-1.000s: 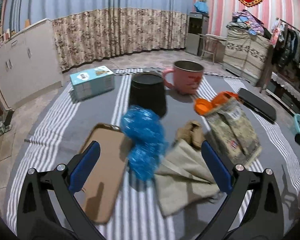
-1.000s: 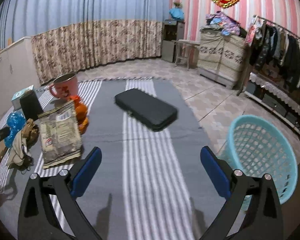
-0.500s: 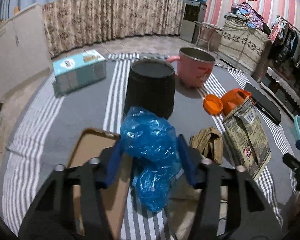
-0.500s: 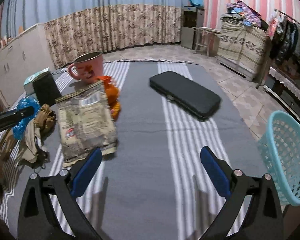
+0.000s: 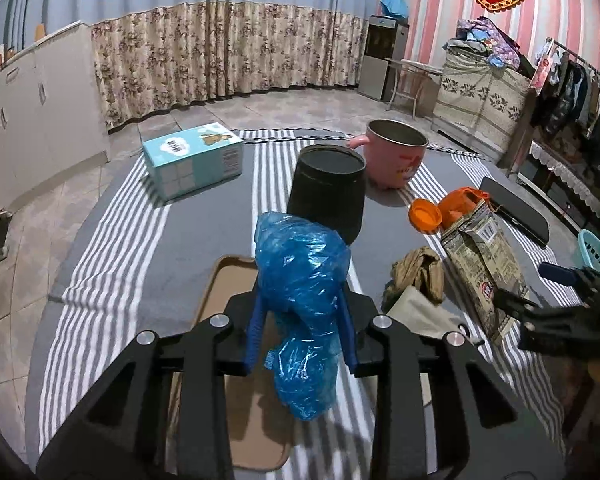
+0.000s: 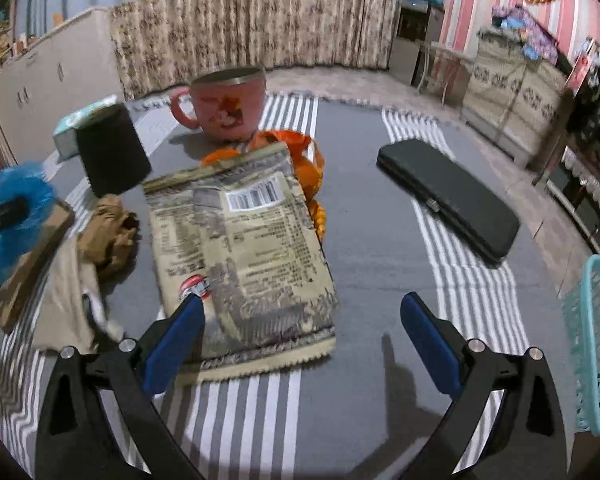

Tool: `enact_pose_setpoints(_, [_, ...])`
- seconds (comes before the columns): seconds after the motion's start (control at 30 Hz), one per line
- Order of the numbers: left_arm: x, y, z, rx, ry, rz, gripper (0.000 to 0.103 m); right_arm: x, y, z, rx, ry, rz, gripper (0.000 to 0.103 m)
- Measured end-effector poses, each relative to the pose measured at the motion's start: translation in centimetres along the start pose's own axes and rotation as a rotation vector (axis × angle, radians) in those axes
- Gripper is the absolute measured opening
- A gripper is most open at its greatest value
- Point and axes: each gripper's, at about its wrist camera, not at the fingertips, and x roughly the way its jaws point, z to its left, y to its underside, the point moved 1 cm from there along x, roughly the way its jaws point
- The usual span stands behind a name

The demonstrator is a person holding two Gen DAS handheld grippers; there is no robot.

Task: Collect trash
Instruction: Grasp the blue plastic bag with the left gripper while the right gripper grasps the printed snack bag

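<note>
While the blue plastic bag [image 5: 300,300] sits over the brown tray [image 5: 236,400], the left gripper [image 5: 302,328] is closing on it, pads pressing. Next, I judge: lift toward the basket [image 6: 596,344]; the right gripper [image 6: 300,328] gapes over the food packet [image 6: 244,256].

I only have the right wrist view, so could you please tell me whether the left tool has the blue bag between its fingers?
Observer: Yes, the left tool is closing with the blue plastic bag between its pads, which press its sides.
Operator: Thank you; what lies under it?
Observer: A brown tray, showing left of the bag.
Operator: Anything behind the snack packet?
Observer: A round orange lid lies at its far end.
</note>
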Motion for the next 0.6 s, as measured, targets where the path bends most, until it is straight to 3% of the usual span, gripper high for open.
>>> enact_pose_setpoints(0.1, [-0.4,0.5,0.2,-0.008,0.003,0.001,0.030,0.6,0.3,0.1,-0.010,-0.017,0.020,0.093])
enact_pose_setpoints(0.2, [-0.3,0.8,0.2,-0.013,0.004,0.011,0.030,0.2,0.4,0.1,-0.002,-0.084,0.008,0.064])
enact_pose_setpoints(0.3, [-0.4,0.9,-0.1,-0.015,0.006,0.014,0.030,-0.4,0.7,0.5,-0.023,-0.076,-0.012,0.056])
enact_pose_setpoints(0.43, [-0.9,0.8,-0.6,-0.002,0.001,-0.001,0.030,-1.9,0.8,-0.3,-0.006,-0.096,-0.058,0.024])
enact_pose_setpoints(0.5, [-1.2,0.6,-0.9,0.003,0.000,-0.008,0.030,-2.2,0.7,-1.0,0.008,-0.099,-0.073,0.014])
enact_pose_setpoints(0.6, [-1.8,0.1,-1.6,0.009,0.003,-0.026,0.030,-2.9,0.9,-2.3,0.039,-0.114,-0.087,0.008])
